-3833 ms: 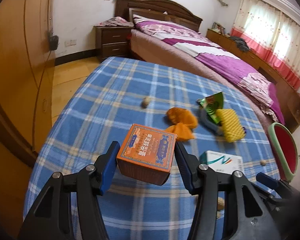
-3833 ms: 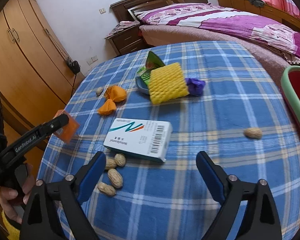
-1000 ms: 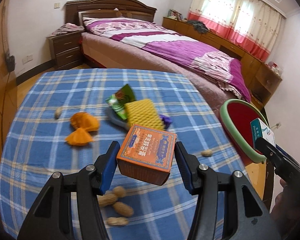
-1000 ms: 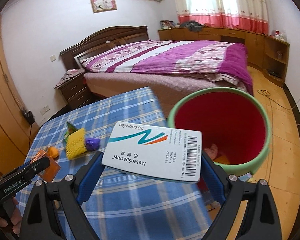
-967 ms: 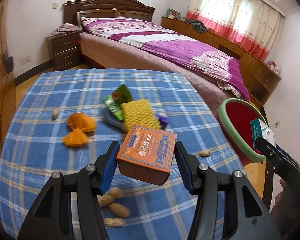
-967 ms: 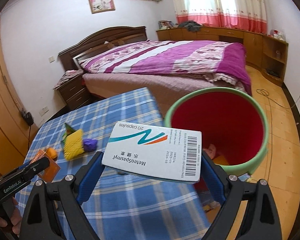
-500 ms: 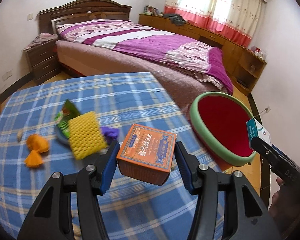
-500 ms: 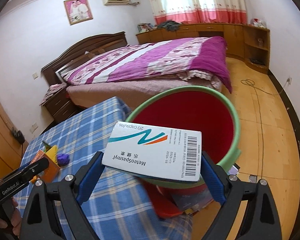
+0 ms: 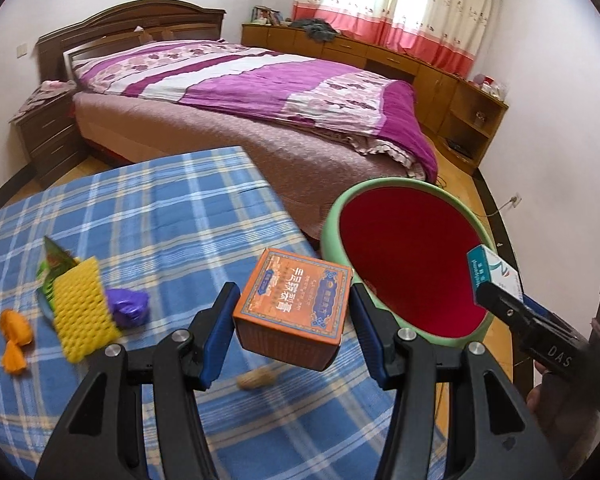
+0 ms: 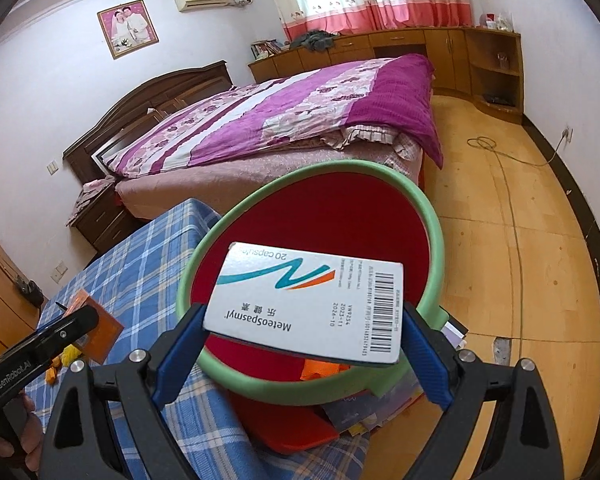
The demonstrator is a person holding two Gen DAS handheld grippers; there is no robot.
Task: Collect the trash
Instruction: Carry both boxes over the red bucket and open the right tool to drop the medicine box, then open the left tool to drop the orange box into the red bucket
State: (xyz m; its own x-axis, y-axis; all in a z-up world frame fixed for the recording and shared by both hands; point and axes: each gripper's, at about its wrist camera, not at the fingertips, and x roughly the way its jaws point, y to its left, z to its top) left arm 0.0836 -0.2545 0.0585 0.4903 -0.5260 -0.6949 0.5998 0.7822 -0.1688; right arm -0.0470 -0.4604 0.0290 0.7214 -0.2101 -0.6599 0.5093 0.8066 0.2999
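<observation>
My left gripper (image 9: 292, 330) is shut on an orange box (image 9: 294, 306) with blue trim, held above the blue plaid table (image 9: 148, 208) just left of the bin. The bin (image 9: 330, 220) is red inside with a green rim and stands off the table's right edge. My right gripper (image 10: 302, 354) is shut on a white medicine carton (image 10: 308, 300), held over the bin's mouth (image 10: 312, 216). In the left wrist view that carton (image 9: 492, 272) shows at the bin's right rim. Left on the table lie a yellow foam net (image 9: 82, 314), a purple wrapper (image 9: 128, 306), a green packet (image 9: 56, 262), orange peel (image 9: 16, 338) and a peanut (image 9: 256, 380).
A bed (image 9: 260, 92) with a purple quilt stands beyond the table. Low wooden cabinets (image 9: 440, 80) line the far wall under the curtains. Papers (image 10: 364, 408) and a red lid lie on the floor by the bin. A cable (image 10: 512, 184) runs across the wooden floor.
Both grippers have swung right, away from the table's middle and toward the bin. The bin has grown large in both views and the carton now hangs over its mouth.
</observation>
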